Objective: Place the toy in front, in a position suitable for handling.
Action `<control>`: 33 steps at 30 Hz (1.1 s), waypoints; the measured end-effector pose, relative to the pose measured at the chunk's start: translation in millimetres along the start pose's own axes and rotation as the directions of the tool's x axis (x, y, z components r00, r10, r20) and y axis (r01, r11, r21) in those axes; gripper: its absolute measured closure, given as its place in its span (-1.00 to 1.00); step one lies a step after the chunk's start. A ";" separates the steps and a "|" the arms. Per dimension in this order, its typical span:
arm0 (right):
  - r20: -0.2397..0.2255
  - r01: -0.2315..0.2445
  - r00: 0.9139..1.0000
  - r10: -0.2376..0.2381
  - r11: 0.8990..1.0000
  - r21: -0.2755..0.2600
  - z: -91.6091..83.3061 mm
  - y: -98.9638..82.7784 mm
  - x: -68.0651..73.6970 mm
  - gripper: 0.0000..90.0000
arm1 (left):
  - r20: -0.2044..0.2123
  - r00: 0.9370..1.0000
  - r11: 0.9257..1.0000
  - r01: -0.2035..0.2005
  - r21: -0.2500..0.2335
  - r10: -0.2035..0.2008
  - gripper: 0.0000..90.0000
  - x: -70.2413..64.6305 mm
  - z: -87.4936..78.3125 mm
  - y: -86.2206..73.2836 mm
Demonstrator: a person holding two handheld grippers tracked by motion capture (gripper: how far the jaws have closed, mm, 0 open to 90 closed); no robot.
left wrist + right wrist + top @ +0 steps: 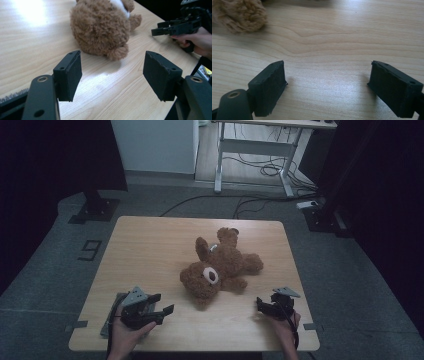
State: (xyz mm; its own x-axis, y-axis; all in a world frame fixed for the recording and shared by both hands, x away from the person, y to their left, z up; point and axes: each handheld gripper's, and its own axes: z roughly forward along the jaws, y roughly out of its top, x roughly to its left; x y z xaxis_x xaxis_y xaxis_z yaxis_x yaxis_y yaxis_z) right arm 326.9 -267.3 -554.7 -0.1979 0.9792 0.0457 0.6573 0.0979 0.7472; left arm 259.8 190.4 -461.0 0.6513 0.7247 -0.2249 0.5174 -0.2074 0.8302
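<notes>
A brown teddy bear (220, 266) lies on its back in the middle of the wooden table (150, 250), head toward the near edge. My left gripper (161, 303) sits near the front left, open, its jaws pointing right toward the bear's head (100, 27) with nothing between them. At the front right my right gripper (261, 304) is open too, pointing left over bare wood. In the right gripper view a furry paw (242, 15) lies at the upper left, apart from the jaws. The left gripper view also shows the right gripper (165, 27) held in a hand.
A dark flat pad (111, 315) lies under the left hand at the table's front left edge. Beyond the table stand a white desk frame (250, 150), floor cables (260, 170) and dark stand bases (95, 210).
</notes>
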 end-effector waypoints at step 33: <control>-0.167 0.078 0.980 -0.109 0.980 -0.185 -14.0 15.6 15.5 -0.63 | -0.001 1.000 1.000 0.007 0.012 -0.007 -0.30 5.7 17.9 -1.9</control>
State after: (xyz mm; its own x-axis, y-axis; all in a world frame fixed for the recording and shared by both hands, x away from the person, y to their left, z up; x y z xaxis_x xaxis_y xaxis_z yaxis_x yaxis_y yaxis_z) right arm 323.9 -253.1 -533.0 -0.3872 0.9190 0.0740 0.4939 0.1390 0.8583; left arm 272.5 183.2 -472.9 0.6471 0.7270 -0.2298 0.5282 -0.2100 0.8227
